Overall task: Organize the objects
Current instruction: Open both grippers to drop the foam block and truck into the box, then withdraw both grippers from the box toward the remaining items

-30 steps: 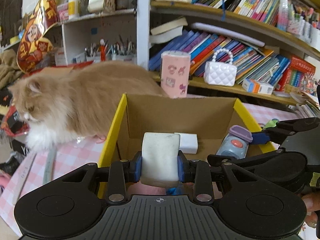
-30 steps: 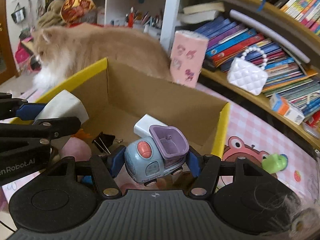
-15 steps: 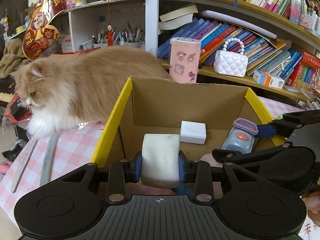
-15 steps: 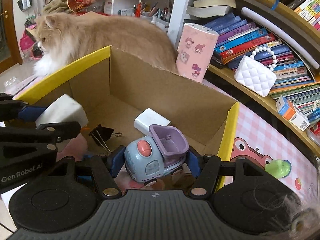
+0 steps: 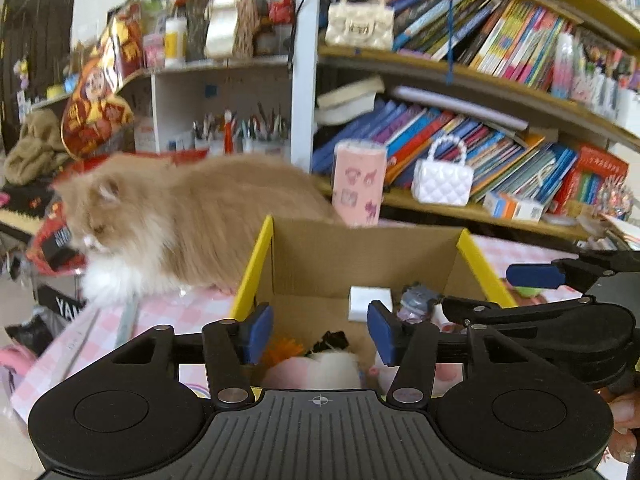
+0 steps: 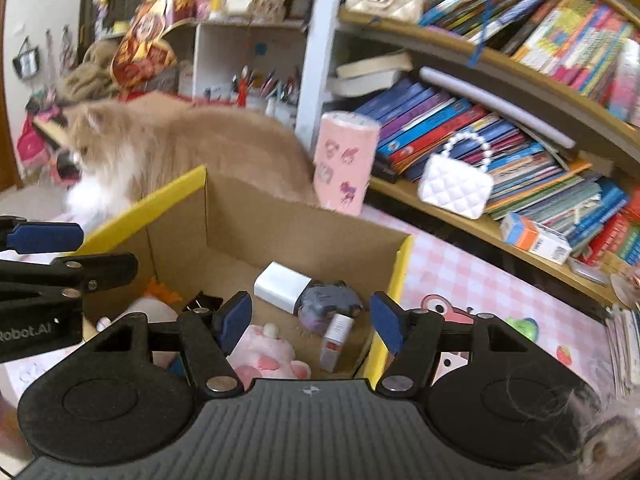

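Both grippers empty now. Left gripper (image 5: pixel 318 330) with jaws just spread apart, nothing between them. Right gripper (image 6: pixel 312 322) with jaws just spread a little too, also let go, nothing pinched.

Hanging above the cardboard box (image 6: pixel 248 224) with the yellow rim, which sits on the counter (image 6: pixel 472 280) with the pink check cloth.

Inside the box: white sponge block (image 5: pixel 334 362) lying at the near end on top of a pink soft toy (image 6: pixel 266 350). Little blue toy truck (image 6: pixel 326 306) tipped over near the right wall, just beside a white charger block (image 6: pixel 282 286). Small tube (image 6: pixel 336 338) next to the truck. Black clip (image 6: pixel 206 304) and something orange (image 6: pixel 162 290) toward the left wall.

So most things look put away in the box already. Still out on the counter: a green toy (image 6: pixel 522 328), to the right of the box, maybe the next thing to pick up.

Fluffy cat (image 5: pixel 180 216) standing behind the box's far left corner, close enough to get in the way.
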A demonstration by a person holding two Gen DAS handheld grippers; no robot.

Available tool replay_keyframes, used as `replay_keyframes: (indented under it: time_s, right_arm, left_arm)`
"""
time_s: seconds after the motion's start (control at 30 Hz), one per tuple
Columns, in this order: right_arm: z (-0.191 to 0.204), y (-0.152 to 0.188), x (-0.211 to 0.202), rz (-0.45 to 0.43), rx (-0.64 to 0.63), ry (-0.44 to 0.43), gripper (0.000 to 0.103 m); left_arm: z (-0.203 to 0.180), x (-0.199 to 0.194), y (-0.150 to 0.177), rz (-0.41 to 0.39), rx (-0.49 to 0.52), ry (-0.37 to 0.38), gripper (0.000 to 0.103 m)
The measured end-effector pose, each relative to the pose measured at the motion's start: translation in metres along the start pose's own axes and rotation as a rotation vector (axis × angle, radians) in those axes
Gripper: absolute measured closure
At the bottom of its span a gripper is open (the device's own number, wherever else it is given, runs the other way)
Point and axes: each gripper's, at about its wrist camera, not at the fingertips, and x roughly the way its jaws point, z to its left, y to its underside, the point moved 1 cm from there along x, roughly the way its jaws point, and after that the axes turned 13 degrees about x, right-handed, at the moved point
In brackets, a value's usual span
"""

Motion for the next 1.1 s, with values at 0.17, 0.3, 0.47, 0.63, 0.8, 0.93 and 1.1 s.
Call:
replay_keyframes:
  time_s: [0.17,0.3,0.47,0.63,0.8,0.93,1.1]
  right_arm:
    - [0.002,0.011,-0.033,-0.039,0.044,0.011,0.039]
    - [0.006,0.027,-0.051,-0.034,0.063,0.025,0.039]
    - [0.011,0.052,-0.065,-0.003,0.081,0.048,0.039]
    - [0.016,0.077,-0.077,0.032,0.115,0.071,0.038]
    - [0.022,0.099,-0.087,0.072,0.139,0.072,0.038]
    - [0.027,0.113,-0.095,0.087,0.158,0.079,0.038]
    - [0.028,0.126,-0.105,0.098,0.201,0.101,0.036]
  left_arm:
    - [0.002,-0.027,0.005,-0.030,0.011,-0.004,0.049]
    - [0.003,-0.041,0.018,-0.016,0.001,-0.004,0.045]
    - [0.003,-0.052,0.041,0.028,0.007,0.007,0.045]
    - [0.002,-0.064,0.064,0.066,0.018,0.018,0.045]
    - [0.002,-0.075,0.084,0.105,0.017,0.022,0.045]
    - [0.003,-0.080,0.095,0.129,0.004,0.024,0.044]
    - [0.001,-0.086,0.106,0.150,0.018,0.036,0.044]
